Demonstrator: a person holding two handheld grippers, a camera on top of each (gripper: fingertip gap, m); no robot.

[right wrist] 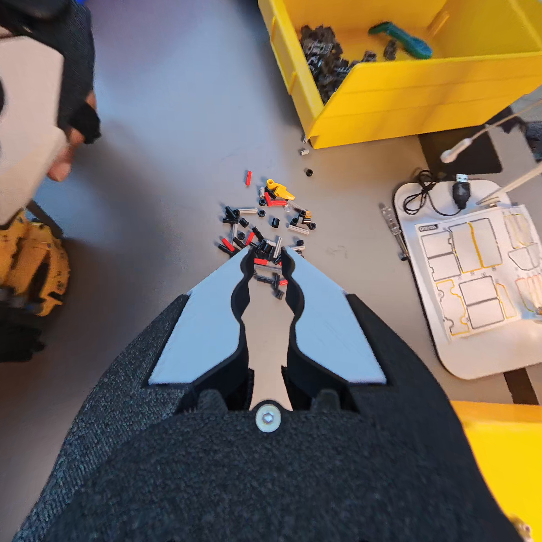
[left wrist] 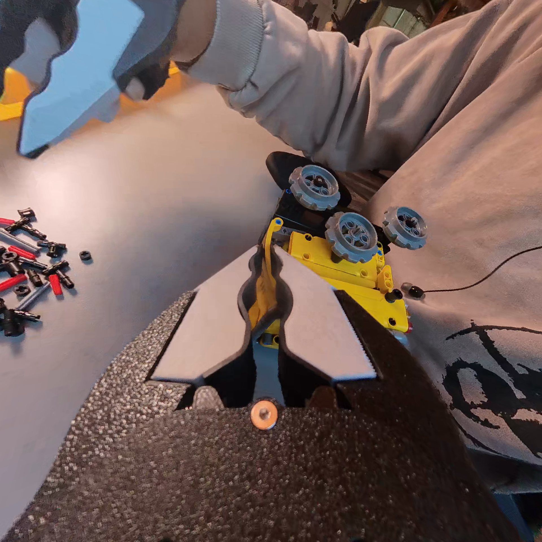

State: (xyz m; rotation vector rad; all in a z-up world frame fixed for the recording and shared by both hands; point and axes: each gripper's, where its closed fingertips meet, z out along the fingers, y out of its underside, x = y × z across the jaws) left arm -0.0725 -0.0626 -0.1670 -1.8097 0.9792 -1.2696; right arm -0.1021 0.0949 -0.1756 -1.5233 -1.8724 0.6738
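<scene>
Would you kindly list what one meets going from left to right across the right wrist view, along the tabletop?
Yellow brick-built model → pile of small black, red and grey pins, with the right gripper open over its near edge → clear pen-like tool → white tray carrying a black cable and a sheet of outlined stickers.

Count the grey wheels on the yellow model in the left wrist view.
3. One wheel at the far end, one mid-body, one to its right against the sweatshirt. The left gripper may hide others.
</scene>
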